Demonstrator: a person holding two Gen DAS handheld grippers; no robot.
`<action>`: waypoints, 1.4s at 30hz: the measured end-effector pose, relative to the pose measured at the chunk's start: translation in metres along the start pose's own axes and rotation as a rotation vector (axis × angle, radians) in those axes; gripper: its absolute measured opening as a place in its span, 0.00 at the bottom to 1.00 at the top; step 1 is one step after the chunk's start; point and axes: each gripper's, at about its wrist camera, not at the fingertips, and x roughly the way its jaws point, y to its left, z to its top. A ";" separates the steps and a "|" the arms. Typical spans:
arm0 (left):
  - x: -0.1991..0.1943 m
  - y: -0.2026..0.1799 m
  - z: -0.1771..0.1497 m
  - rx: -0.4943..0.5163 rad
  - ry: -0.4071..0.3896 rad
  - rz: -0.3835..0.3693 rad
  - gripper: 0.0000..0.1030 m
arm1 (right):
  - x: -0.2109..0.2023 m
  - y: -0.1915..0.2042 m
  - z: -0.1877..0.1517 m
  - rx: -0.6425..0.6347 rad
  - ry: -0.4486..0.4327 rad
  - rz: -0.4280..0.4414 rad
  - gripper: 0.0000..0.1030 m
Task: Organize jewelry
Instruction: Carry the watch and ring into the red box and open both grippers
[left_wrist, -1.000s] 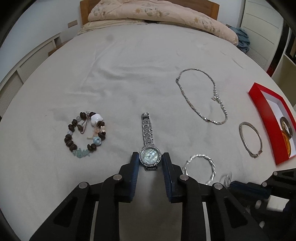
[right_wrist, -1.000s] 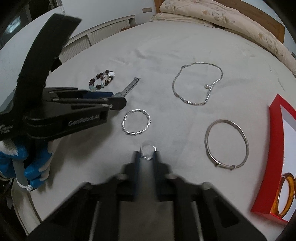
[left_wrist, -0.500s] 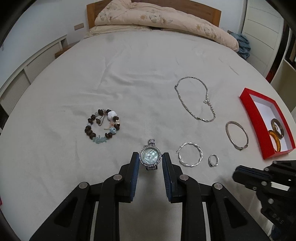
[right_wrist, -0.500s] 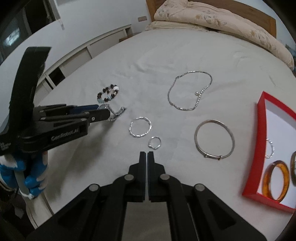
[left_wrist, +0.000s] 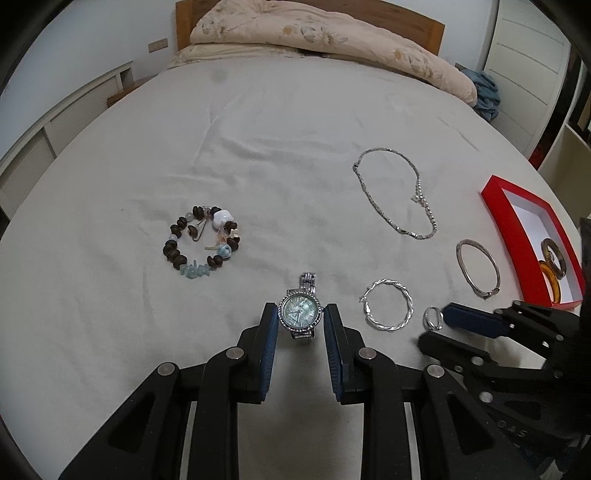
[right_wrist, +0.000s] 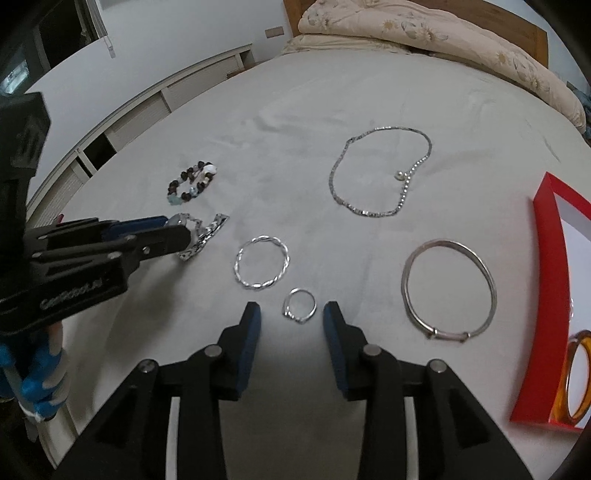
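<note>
The left gripper (left_wrist: 300, 320) is clamping a silver wristwatch (left_wrist: 299, 313) by its case. The right gripper (right_wrist: 291, 317), jaws just parted, is straddling a small silver ring (right_wrist: 300, 305) without touching it. Beyond the ring are lying a twisted bangle (right_wrist: 261, 266), a plain bangle (right_wrist: 448, 286), then a chain necklace (right_wrist: 380, 171); right of it, a red box (right_wrist: 540, 295).

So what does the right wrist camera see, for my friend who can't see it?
The right gripper hangs open around a small silver ring lying on a white bedsheet. Nearby lie a twisted silver bangle, a plain bangle and a chain necklace; the left gripper holds a watch.
</note>
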 end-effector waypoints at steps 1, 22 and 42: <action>0.000 0.000 0.000 -0.002 -0.001 -0.002 0.24 | 0.002 0.000 0.001 -0.005 0.002 -0.006 0.30; -0.054 -0.095 0.037 0.092 -0.111 -0.121 0.24 | -0.127 -0.062 -0.005 0.046 -0.142 -0.084 0.17; 0.073 -0.299 0.090 0.329 0.006 -0.202 0.24 | -0.113 -0.284 0.007 0.215 -0.030 -0.271 0.18</action>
